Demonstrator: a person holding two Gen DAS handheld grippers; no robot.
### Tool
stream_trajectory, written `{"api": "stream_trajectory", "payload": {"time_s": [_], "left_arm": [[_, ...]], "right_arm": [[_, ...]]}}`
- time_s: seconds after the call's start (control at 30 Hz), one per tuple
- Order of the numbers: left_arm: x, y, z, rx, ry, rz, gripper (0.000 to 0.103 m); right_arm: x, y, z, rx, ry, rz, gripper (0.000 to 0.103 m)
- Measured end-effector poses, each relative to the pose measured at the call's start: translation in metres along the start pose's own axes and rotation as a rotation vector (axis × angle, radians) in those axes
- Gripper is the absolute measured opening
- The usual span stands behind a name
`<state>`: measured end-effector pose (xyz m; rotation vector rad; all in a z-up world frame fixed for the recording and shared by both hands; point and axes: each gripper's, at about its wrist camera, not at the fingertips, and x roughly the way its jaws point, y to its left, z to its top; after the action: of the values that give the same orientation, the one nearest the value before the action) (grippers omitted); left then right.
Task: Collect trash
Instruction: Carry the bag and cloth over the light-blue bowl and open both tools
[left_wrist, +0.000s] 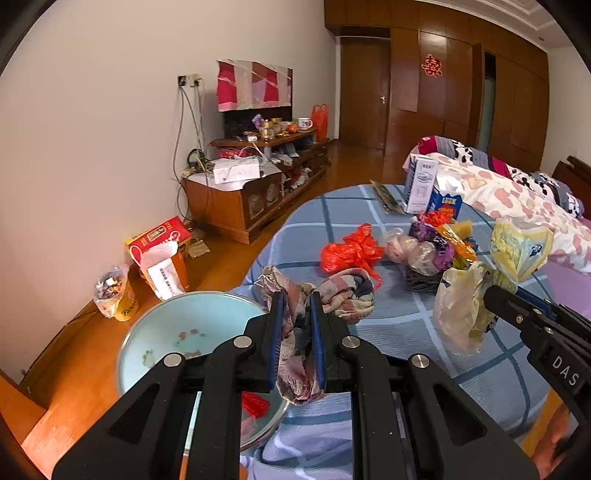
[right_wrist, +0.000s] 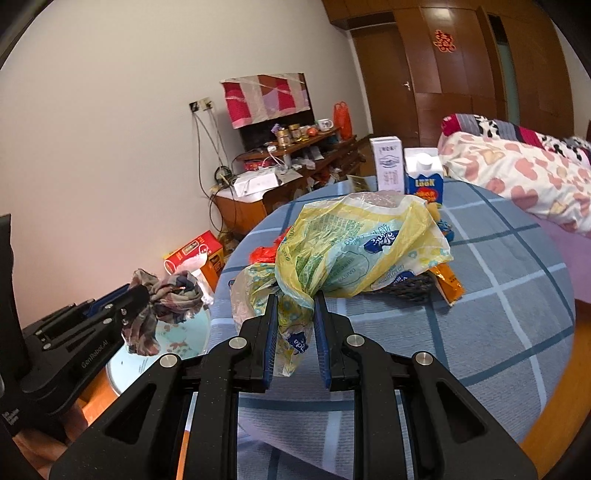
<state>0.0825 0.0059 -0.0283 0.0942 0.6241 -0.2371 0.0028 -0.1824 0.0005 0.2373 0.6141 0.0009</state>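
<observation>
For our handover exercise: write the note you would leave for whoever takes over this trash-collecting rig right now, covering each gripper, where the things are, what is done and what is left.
Left gripper: shut on the plaid cloth, held up near the table edge, above the light blue basin.
Right gripper: shut on the yellow plastic bag, lifted over the table.
Still on the table: red plastic bag, clear wrapper bundle, purple wrapper, blue juice carton, white box.
Done: two pieces picked up.
Left: drop both into the trash container, probably the basin, then fetch the rest.
</observation>
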Motion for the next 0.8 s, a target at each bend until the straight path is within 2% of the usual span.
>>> {"api": "stream_trajectory", "payload": {"time_s": [0.53, 0.8], "left_arm": [[-0.023, 0.044, -0.007, -0.052, -0.029, 0.094, 0.014], [-0.029, 0.075, -0.011, -0.108, -0.03, 0.142, 0.014]], "right_arm": [[0.01, 0.058, -0.002, -0.145, 0.002, 0.062, 0.02], [0.017, 0.081, -0.006, -0.204, 0.011, 0.089, 0.02]]}}
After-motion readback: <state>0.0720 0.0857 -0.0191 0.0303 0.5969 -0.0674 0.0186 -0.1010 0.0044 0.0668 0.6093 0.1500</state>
